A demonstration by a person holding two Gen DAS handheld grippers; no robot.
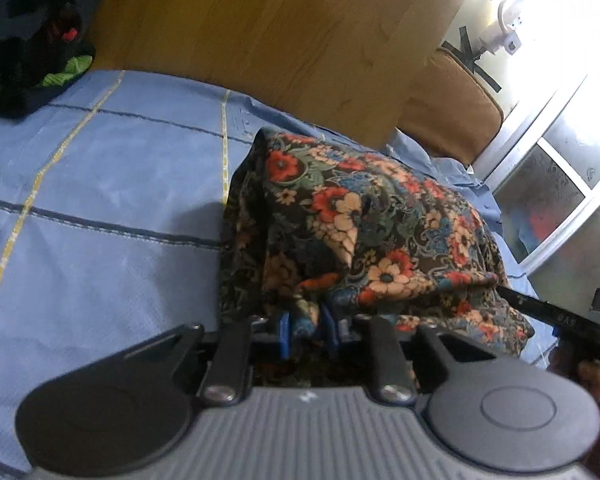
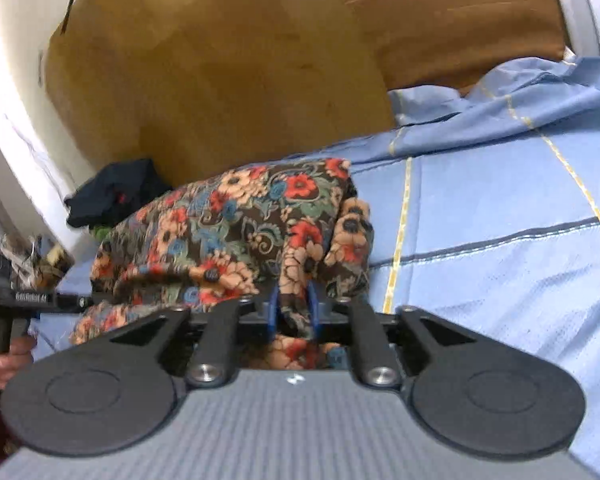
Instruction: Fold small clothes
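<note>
A floral garment (image 1: 380,216) with red, cream and blue flowers on a dark ground lies bunched on the blue bedsheet (image 1: 100,200). My left gripper (image 1: 307,332) is shut on its near left edge, with cloth pinched between the blue pads. In the right wrist view the same garment (image 2: 236,216) rises in a hump, and my right gripper (image 2: 293,314) is shut on a fold at its near right edge. The cloth sags between the two grips. The fingertips are partly hidden by fabric.
A dark heap of clothes (image 1: 32,52) with green and red bits sits at the far corner of the bed (image 2: 116,192). A wooden headboard (image 1: 260,32) and a brown cushion (image 1: 448,108) stand behind. A hand (image 2: 8,356) grips the other tool's handle.
</note>
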